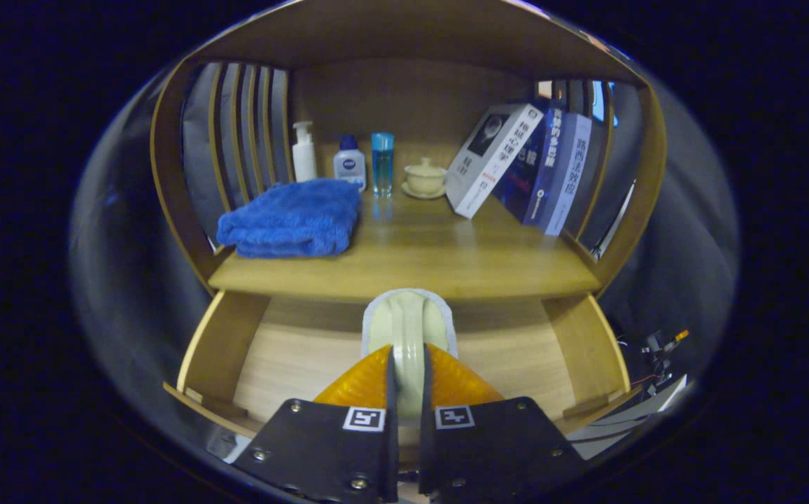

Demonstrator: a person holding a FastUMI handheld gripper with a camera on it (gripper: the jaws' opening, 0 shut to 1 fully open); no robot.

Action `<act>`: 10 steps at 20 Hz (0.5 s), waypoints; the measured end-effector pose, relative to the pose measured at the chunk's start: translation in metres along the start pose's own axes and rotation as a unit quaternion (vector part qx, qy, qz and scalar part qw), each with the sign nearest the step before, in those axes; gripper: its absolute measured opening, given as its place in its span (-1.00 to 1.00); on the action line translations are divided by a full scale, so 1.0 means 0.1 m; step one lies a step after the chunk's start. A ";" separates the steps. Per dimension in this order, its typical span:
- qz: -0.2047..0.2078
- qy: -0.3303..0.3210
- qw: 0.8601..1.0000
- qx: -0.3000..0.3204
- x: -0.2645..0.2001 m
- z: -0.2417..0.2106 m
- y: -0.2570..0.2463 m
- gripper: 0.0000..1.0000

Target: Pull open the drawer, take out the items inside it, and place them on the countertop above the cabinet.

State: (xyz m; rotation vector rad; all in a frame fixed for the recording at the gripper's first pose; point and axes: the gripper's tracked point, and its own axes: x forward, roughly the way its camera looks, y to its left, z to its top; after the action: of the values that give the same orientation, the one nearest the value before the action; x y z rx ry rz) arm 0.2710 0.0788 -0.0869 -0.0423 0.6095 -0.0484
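A: What's on the countertop (404, 259), by count?

B: One folded blue towel (290, 218), one white pump bottle (303, 152), one small white bottle with a blue cap (350, 162), one clear blue bottle (382, 162), one lidded cup on a saucer (425, 179), and three leaning books (520, 168).

A: And the gripper (409, 381)?

B: Level, aimed straight at the cabinet, above the open drawer (292, 357). Its fingers are clamped on a pale green ceramic piece (409, 329), held edge-on between them, up near the countertop's front edge.

A: Any writing?

B: The book covers carry Chinese characters, too small to read. The small bottle's round blue logo is blurred.
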 end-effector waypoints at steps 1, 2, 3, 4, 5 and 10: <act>-0.002 -0.014 1.000 0.000 0.04 0.14 -0.02 -0.76; -0.001 -0.029 1.000 0.002 0.09 0.29 -0.04 -0.76; 0.000 -0.042 0.999 0.007 0.17 0.40 -0.04 -0.76; 0.004 -0.053 0.999 0.010 0.24 0.52 -0.03 -0.76; 0.007 -0.064 0.998 0.014 0.33 0.63 -0.04 -0.76; 0.002 -0.081 0.997 0.018 0.77 0.89 -0.11 -0.76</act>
State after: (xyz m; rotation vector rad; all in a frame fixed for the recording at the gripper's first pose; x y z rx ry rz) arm 0.3845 0.0655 -0.0570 -0.0106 0.4462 -0.0505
